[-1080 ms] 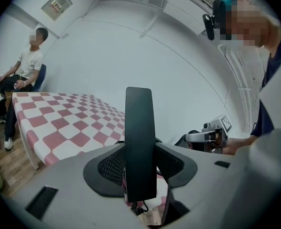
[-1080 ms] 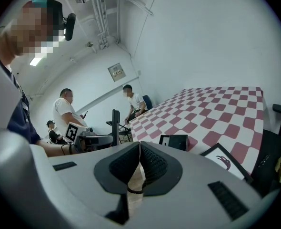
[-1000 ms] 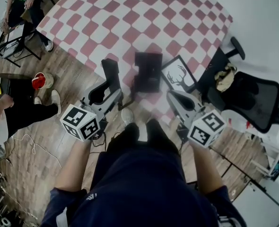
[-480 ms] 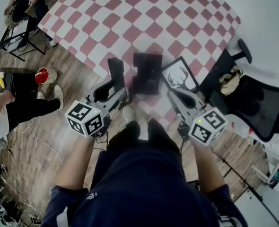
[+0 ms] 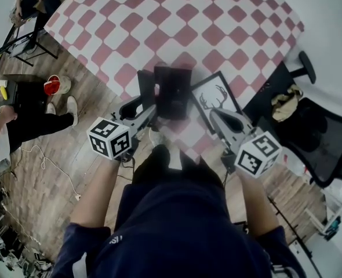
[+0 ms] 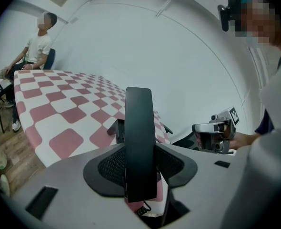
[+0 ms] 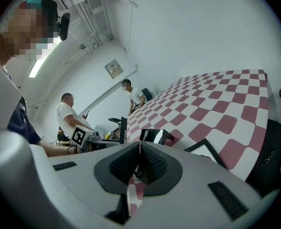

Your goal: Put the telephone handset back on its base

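the person is standing at the near corner of a desk [image 5: 217,22] covered in a red and white checked cloth, holding one pair of tongs in each hand. the left tongs [image 5: 143,112] are clamping the black handset [image 5: 145,88] around its lower part, with both jaws pressing against its sides. in the left gripper view the handset is standing upright between the jaws and rising well above them. it is hanging just to the left of the black base [image 5: 173,91], near the desk's edge, and whether the two are touching cannot be told. the right tongs [image 5: 213,115] are hovering to the right of the base with the jaws pressed together and nothing between them, their tip lying over the near corner of a picture frame [image 5: 216,99] that is showing a deer drawing. the frame is lying flat on the cloth just right of the base. a black office chair [image 5: 319,138] is standing beyond the desk's right edge, and a red cup [image 5: 52,86] is sitting on the wooden floor [image 5: 49,172] to the left.
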`<state>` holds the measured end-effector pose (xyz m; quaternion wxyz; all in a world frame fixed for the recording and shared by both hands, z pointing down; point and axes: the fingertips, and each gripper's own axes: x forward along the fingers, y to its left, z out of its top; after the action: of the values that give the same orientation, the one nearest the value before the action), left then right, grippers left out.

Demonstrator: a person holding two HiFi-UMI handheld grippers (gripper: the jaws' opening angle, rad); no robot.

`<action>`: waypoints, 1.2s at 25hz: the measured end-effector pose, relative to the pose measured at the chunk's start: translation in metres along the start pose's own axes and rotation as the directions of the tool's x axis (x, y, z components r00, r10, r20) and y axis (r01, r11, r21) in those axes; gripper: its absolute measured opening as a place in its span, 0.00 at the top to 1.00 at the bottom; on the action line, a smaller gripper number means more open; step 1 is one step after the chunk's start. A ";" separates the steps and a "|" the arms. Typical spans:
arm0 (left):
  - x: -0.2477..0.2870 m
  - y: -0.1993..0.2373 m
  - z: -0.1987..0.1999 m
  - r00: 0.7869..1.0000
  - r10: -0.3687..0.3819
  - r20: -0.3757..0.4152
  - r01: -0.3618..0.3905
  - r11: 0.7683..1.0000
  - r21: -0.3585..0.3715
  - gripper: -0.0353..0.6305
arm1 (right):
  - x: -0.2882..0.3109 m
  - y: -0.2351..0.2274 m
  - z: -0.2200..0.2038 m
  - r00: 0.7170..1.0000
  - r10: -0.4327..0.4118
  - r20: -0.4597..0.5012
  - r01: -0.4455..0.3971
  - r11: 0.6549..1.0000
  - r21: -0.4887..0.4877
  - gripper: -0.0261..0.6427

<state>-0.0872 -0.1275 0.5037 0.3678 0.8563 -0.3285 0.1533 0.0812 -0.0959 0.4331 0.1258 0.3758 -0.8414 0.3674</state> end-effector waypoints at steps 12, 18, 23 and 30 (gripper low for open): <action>0.033 0.012 -0.026 0.992 0.094 -0.080 -0.098 0.994 -0.051 0.62 | -0.003 -0.043 -0.004 0.998 0.045 -0.045 -0.044 0.999 0.031 0.94; 0.043 0.017 -0.029 0.987 0.117 -0.111 -0.124 0.991 -0.059 0.62 | -0.007 -0.053 -0.008 0.997 0.048 -0.055 -0.045 0.998 0.049 0.93; 0.051 0.019 -0.031 0.982 0.126 -0.140 -0.135 0.989 -0.057 0.62 | -0.009 -0.060 -0.008 0.997 0.043 -0.056 -0.040 0.998 0.058 0.94; 0.055 0.021 -0.033 0.975 0.149 -0.162 -0.161 0.985 -0.061 0.62 | -0.008 -0.065 -0.008 0.997 0.046 -0.061 -0.042 0.997 0.061 0.94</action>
<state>-0.0617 -0.1388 0.5649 0.4106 0.7992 -0.3700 0.2361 0.1334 -0.1144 0.4690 0.1326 0.3492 -0.8337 0.4067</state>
